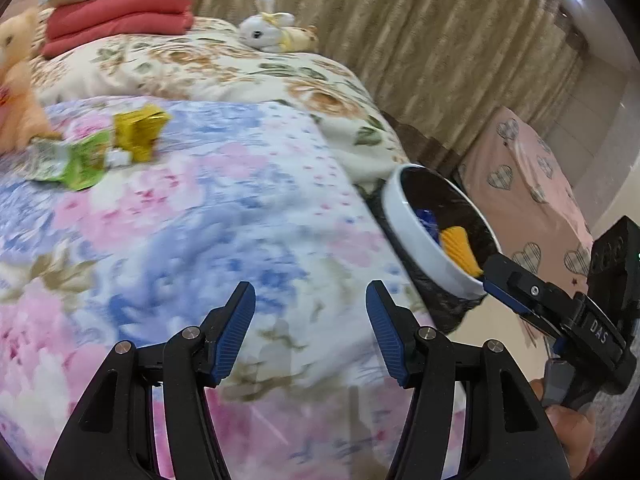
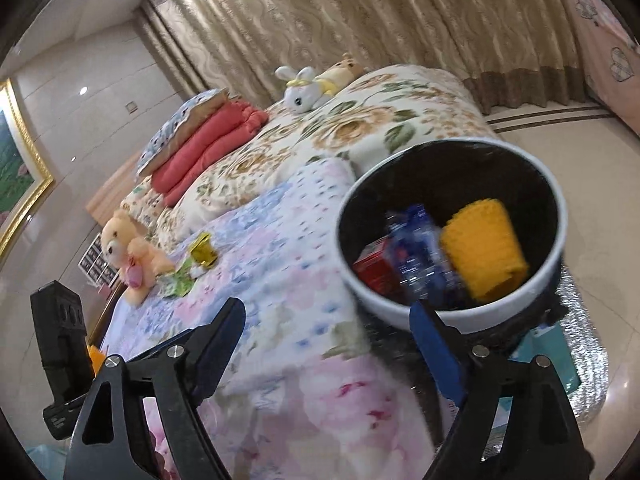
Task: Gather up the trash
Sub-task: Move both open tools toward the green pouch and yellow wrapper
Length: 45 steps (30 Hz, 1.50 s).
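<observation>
A white-rimmed trash bin (image 2: 440, 322) with a black liner stands beside the bed. It holds a yellow ribbed piece (image 2: 484, 244), a blue wrapper (image 2: 420, 248) and a red box (image 2: 374, 266). On the floral quilt (image 1: 224, 216) far to the left lie a gold wrapper (image 1: 138, 130), a green wrapper (image 1: 76, 164) and a small white scrap (image 1: 118, 158). My left gripper (image 1: 310, 292) hangs open over the quilt with nothing between its fingers. My right gripper (image 2: 327, 308) is open and empty at the bin's near rim. One of its fingers (image 1: 516, 286) reaches over the bin (image 1: 412, 240).
A teddy bear (image 2: 128, 248) sits next to the wrappers. A white bunny plush (image 2: 304, 88) and folded red blankets (image 2: 208, 152) lie further up the bed. A pink heart-patterned cover (image 1: 528, 184) stands beyond the bin, curtains behind. A teal object (image 2: 554, 344) lies on the floor.
</observation>
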Each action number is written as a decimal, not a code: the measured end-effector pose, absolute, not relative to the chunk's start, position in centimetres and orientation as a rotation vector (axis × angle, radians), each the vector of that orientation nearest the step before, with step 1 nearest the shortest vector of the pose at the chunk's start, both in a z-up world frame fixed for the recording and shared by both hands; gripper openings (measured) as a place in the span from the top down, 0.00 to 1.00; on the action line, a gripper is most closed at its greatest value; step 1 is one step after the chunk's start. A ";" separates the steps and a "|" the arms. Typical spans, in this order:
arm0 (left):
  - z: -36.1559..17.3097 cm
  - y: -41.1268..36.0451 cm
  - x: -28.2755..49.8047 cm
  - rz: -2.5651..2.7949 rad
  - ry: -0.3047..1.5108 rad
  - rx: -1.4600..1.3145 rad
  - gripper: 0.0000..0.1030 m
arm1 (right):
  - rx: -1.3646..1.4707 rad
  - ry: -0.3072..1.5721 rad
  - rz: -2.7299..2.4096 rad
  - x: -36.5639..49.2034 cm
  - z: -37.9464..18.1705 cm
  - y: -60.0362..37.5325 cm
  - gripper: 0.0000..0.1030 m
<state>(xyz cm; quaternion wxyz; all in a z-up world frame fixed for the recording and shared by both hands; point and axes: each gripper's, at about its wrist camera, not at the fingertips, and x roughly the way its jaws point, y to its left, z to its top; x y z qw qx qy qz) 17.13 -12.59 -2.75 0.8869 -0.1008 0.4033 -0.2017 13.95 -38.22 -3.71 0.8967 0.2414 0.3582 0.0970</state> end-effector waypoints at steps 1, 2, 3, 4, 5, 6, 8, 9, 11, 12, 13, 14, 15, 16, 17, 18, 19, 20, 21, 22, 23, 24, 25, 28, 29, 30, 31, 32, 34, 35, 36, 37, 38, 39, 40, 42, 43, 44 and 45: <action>-2.9 -11.9 17.1 -0.407 0.840 -0.217 0.43 | 0.497 0.746 0.208 14.0 -3.8 -37.8 0.16; -3.0 -11.4 17.0 -0.398 0.840 -0.221 0.43 | 0.495 0.750 0.216 14.1 -3.8 -37.4 0.15; -3.1 -10.8 17.0 -0.388 0.841 -0.227 0.43 | 0.494 0.755 0.226 14.3 -3.8 -36.9 0.14; -3.2 -10.1 17.0 -0.374 0.842 -0.235 0.43 | 0.492 0.760 0.234 14.3 -3.9 -36.4 0.14; -3.3 -9.6 17.0 -0.364 0.842 -0.241 0.43 | 0.492 0.764 0.242 14.4 -4.0 -36.0 0.14; -3.4 -9.2 17.0 -0.359 0.842 -0.245 0.43 | 0.492 0.766 0.247 14.4 -4.0 -35.7 0.13; -3.6 -8.2 16.9 -0.338 0.843 -0.253 0.43 | 0.489 0.773 0.259 14.5 -4.1 -34.9 0.13; -3.7 -7.8 16.9 -0.331 0.843 -0.256 0.43 | 0.488 0.775 0.263 14.5 -4.2 -34.7 0.13; -3.8 -7.0 16.7 -0.317 0.841 -0.261 0.43 | 0.484 0.782 0.273 14.6 -4.2 -34.0 0.12; -3.8 -6.8 16.6 -0.313 0.841 -0.262 0.43 | 0.482 0.787 0.278 14.7 -4.3 -33.7 0.12; -3.9 -6.3 16.6 -0.305 0.840 -0.265 0.43 | 0.481 0.790 0.283 14.8 -4.3 -33.4 0.11; -4.0 -6.0 16.5 -0.299 0.840 -0.269 0.43 | 0.480 0.791 0.286 14.8 -4.4 -33.1 0.11; -4.0 -5.7 16.5 -0.294 0.841 -0.271 0.43 | 0.477 0.794 0.291 14.9 -4.4 -32.8 0.10; -4.1 -5.3 16.4 -0.286 0.842 -0.275 0.43 | 0.475 0.796 0.295 14.9 -4.4 -32.6 0.10; -4.2 -5.0 16.3 -0.281 0.842 -0.278 0.43 | 0.473 0.799 0.301 15.0 -4.5 -32.2 0.10; -4.3 -4.6 16.3 -0.273 0.844 -0.281 0.43 | 0.473 0.801 0.307 15.2 -4.5 -31.9 0.10; -4.4 -4.3 16.4 -0.267 0.845 -0.284 0.43 | 0.472 0.803 0.310 15.2 -4.5 -31.7 0.10; -4.5 -4.0 16.4 -0.262 0.846 -0.288 0.43 | 0.472 0.806 0.314 15.4 -4.6 -31.5 0.09; -4.5 -3.5 16.4 -0.253 0.846 -0.292 0.43 | 0.472 0.809 0.320 15.5 -4.6 -31.2 0.09; -4.6 -3.1 16.5 -0.244 0.846 -0.295 0.43 | 0.474 0.812 0.326 15.7 -4.7 -30.9 0.09; -4.6 -2.8 16.6 -0.238 0.846 -0.300 0.43 | 0.475 0.816 0.331 15.8 -4.8 -30.6 0.09; -4.7 -2.4 16.6 -0.231 0.846 -0.305 0.42 | 0.475 0.820 0.337 16.0 -4.9 -30.3 0.09; -4.7 -1.9 16.7 -0.220 0.846 -0.312 0.41 | 0.475 0.823 0.341 16.1 -4.9 -30.0 0.09; -4.9 -0.5 17.0 -0.181 0.841 -0.328 0.35 | 0.467 0.835 0.351 16.8 -5.2 -29.2 0.09; -4.9 -0.2 17.1 -0.175 0.841 -0.333 0.35 | 0.459 0.840 0.353 17.0 -5.3 -28.8 0.09; -5.0 0.3 17.3 -0.164 0.842 -0.342 0.34 | 0.453 0.843 0.358 17.3 -5.4 -28.4 0.09; -5.1 0.8 17.5 -0.153 0.845 -0.349 0.34 | 0.450 0.848 0.362 17.5 -5.5 -28.2 0.09; -5.2 1.1 17.6 -0.147 0.846 -0.353 0.34 | 0.449 0.852 0.366 17.7 -5.6 -28.0 0.08; -5.3 1.9 18.1 -0.128 0.849 -0.363 0.33 | 0.446 0.863 0.377 18.2 -5.8 -27.4 0.08; -5.4 2.3 18.4 -0.120 0.850 -0.369 0.33 | 0.444 0.866 0.382 18.4 -5.9 -27.1 0.08; -5.4 2.5 18.5 -0.116 0.851 -0.373 0.33 | 0.441 0.869 0.387 18.7 -6.0 -26.8 0.08; -5.5 2.8 18.8 -0.111 0.852 -0.379 0.33 | 0.438 0.872 0.391 18.9 -6.1 -26.5 0.08; -5.5 3.1 19.1 -0.105 0.852 -0.383 0.33 | 0.435 0.873 0.395 19.2 -6.1 -26.3 0.08; -5.5 3.3 19.4 -0.099 0.853 -0.386 0.33 | 0.433 0.876 0.400 19.4 -6.2 -26.1 0.08; -5.5 3.5 19.7 -0.093 0.853 -0.390 0.33 | 0.431 0.878 0.404 19.7 -6.2 -25.8 0.08; -5.6 3.9 20.5 -0.082 0.853 -0.392 0.33 | 0.427 0.878 0.409 20.2 -6.3 -25.5 0.08; -5.6 4.1 20.8 -0.078 0.853 -0.395 0.33 | 0.426 0.878 0.412 20.5 -6.2 -25.4 0.08; -5.6 4.3 21.3 -0.074 0.853 -0.403 0.33 | 0.425 0.877 0.414 20.8 -6.2 -25.3 0.08; -5.6 4.5 21.6 -0.072 0.852 -0.411 0.33 | 0.425 0.877 0.417 21.2 -6.2 -25.1 0.08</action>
